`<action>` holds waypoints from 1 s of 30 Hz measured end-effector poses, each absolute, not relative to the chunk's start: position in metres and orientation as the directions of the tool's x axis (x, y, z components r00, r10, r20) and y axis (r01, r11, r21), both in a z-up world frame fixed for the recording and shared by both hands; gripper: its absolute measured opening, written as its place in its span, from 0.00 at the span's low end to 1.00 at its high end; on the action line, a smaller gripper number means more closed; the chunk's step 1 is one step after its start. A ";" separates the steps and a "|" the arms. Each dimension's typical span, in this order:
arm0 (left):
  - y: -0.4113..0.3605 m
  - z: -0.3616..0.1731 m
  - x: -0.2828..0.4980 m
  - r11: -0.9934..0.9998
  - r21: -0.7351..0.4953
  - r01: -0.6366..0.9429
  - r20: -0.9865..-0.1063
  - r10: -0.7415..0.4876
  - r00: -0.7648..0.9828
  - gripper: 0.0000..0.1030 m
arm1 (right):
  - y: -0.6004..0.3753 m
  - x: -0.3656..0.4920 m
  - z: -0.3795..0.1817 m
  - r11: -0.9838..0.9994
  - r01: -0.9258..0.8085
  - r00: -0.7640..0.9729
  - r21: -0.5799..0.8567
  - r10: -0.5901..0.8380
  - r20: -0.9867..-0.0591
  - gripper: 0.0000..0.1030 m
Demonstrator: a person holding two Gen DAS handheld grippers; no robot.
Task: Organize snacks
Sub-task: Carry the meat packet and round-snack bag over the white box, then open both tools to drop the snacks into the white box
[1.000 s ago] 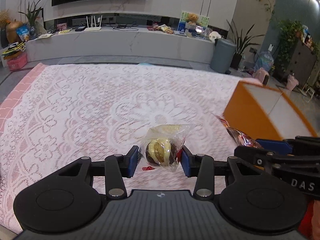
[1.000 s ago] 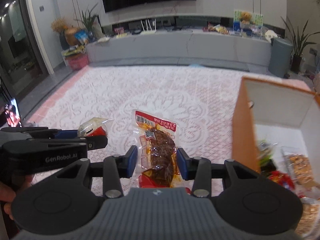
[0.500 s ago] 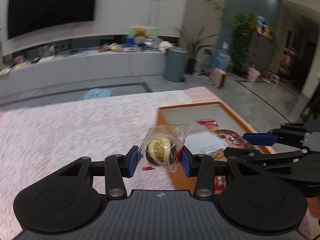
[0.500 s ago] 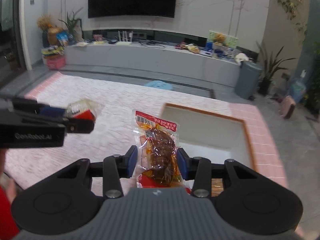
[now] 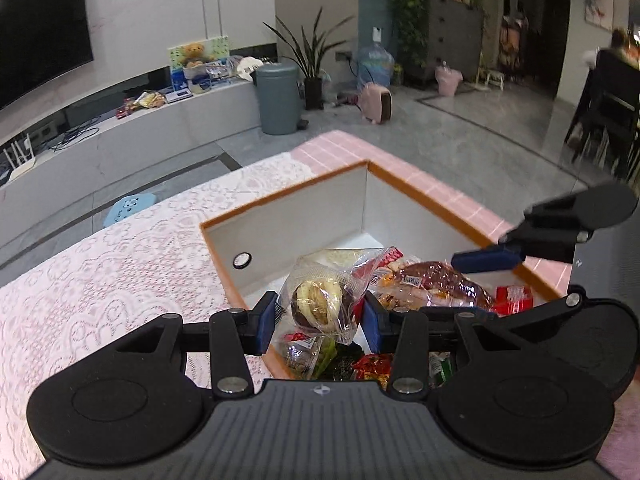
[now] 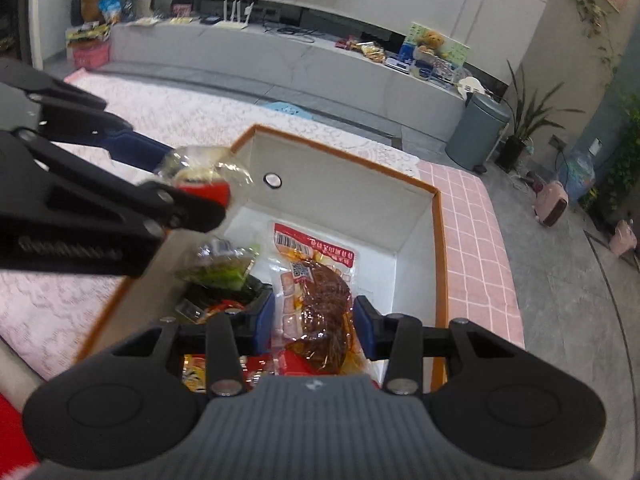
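Holding two snacks over the box (image 6: 434,216), ready for dropping in: left gripper (image 5: 320,322) squeezing a wrapped bun (image 5: 320,306), right gripper (image 6: 314,326) squeezing a meat packet (image 6: 320,300).

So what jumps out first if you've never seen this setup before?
Probably the two snacks held in mid-air over the orange-rimmed box. The left hand-held gripper is pinching a clear-wrapped round pastry, and the right hand-held gripper a red-labelled pack of brown meat. Below them the box already holds a jumble of bright packets, on a pink lace tablecloth.
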State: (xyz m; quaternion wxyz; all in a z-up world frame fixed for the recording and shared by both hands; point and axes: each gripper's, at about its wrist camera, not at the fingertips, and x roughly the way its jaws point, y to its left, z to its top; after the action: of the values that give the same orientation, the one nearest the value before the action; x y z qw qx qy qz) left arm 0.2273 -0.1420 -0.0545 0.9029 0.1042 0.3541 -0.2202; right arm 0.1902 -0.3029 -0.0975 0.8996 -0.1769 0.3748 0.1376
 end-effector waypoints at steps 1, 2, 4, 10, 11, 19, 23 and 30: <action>-0.143 -0.059 0.230 0.879 0.027 0.477 -0.690 -0.328 0.645 0.47 | -0.302 0.193 -0.101 0.890 -0.394 0.682 -0.228 0.117 -0.722 0.34; -0.145 -0.062 0.235 0.877 0.022 0.480 -0.695 -0.332 0.638 0.47 | -0.301 0.196 -0.105 0.881 -0.405 0.681 -0.245 0.111 -0.723 0.27; -0.146 -0.068 0.240 0.875 0.021 0.484 -0.703 -0.331 0.629 0.48 | -0.301 0.202 -0.111 0.868 -0.421 0.675 -0.264 0.104 -0.731 0.00; -0.157 -0.086 0.252 0.859 0.056 0.508 -0.737 -0.308 0.602 0.47 | -0.299 0.219 -0.127 0.860 -0.439 0.639 -0.261 0.095 -0.763 0.00; -0.157 -0.087 0.252 0.854 0.064 0.516 -0.739 -0.306 0.599 0.47 | -0.298 0.220 -0.128 0.859 -0.442 0.636 -0.260 0.095 -0.766 0.00; -0.163 -0.097 0.249 0.817 0.153 0.556 -0.734 -0.282 0.617 0.48 | -0.300 0.224 -0.138 0.865 -0.431 0.616 -0.258 0.073 -0.785 0.02; -0.171 -0.101 0.248 0.799 0.195 0.569 -0.723 -0.275 0.634 0.48 | -0.305 0.223 -0.139 0.873 -0.422 0.610 -0.244 0.074 -0.789 0.02; -0.174 -0.100 0.250 0.800 0.200 0.566 -0.720 -0.272 0.639 0.54 | -0.303 0.222 -0.138 0.875 -0.421 0.607 -0.240 0.074 -0.791 0.08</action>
State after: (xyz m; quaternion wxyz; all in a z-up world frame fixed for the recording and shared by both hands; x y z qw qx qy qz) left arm 0.2497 -0.1740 -0.0995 0.8808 0.2088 0.3522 -0.2378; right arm 0.2223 -0.3031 -0.1381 0.8723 -0.2060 0.4201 0.1419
